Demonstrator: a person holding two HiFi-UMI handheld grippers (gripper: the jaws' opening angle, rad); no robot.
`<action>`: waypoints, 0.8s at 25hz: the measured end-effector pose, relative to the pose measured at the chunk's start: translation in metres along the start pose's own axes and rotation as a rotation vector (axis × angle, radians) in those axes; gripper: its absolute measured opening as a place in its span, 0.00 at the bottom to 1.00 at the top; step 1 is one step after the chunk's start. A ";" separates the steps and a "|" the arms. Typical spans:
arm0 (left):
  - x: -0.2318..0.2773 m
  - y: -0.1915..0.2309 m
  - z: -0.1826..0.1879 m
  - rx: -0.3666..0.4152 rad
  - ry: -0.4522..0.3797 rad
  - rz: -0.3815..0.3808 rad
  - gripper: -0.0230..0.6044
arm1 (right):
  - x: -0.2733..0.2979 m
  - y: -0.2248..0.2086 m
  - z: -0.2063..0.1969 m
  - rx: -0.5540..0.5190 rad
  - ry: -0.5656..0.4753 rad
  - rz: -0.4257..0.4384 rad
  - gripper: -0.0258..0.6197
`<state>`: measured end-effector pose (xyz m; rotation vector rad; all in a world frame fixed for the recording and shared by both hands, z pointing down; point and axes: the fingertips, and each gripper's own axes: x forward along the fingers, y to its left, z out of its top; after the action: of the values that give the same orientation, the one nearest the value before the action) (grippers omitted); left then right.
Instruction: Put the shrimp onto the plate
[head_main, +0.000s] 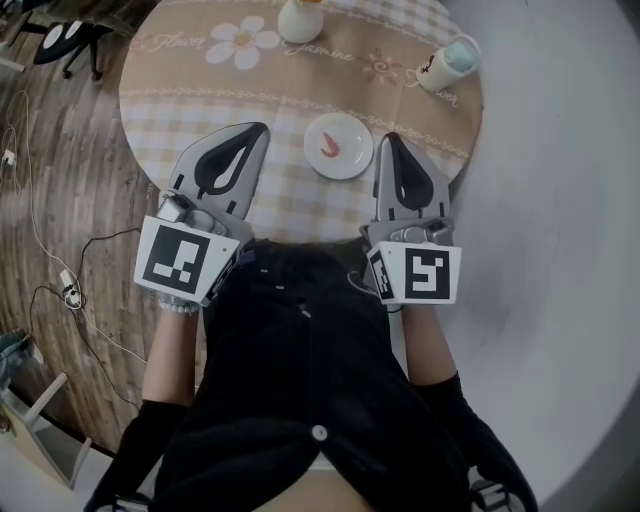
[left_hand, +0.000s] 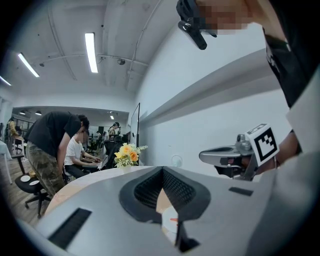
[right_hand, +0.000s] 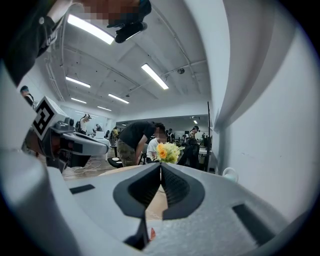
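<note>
"Either tool holding anything?"

"No. The left gripper (head_main: 262, 129) and right gripper (head_main: 389, 137) are both pinched shut and empty, over the table (head_main: 300, 205) edge. Between their tips sits the plate (head_main: 346, 172), shrimp (head_main: 331, 144) on it. There's open room ahead, then a cup (head_main: 447, 63) and a vase (head_main: 300, 20) by the far rim."

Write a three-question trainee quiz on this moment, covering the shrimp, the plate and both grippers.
1. True or false: the small orange shrimp lies on the round white plate.
2. Which one holds something? A: left gripper. B: right gripper. C: neither.
3. Fill in: in the head view, the plate sits ___ the two grippers.
Key: 1 true; 2 C; 3 between.
</note>
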<state>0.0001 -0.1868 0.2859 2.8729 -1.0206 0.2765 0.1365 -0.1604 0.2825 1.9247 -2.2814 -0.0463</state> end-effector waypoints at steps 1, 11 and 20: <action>0.000 -0.001 -0.001 0.001 0.002 -0.002 0.04 | 0.000 0.000 -0.001 0.000 0.003 0.000 0.04; -0.001 -0.007 0.004 -0.004 -0.016 -0.003 0.04 | -0.005 0.003 0.001 -0.014 0.005 0.002 0.04; -0.004 -0.011 0.003 -0.003 -0.015 -0.014 0.04 | -0.007 0.005 0.001 -0.026 0.007 0.004 0.04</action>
<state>0.0047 -0.1762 0.2825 2.8822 -1.0027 0.2517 0.1324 -0.1523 0.2814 1.9043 -2.2694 -0.0682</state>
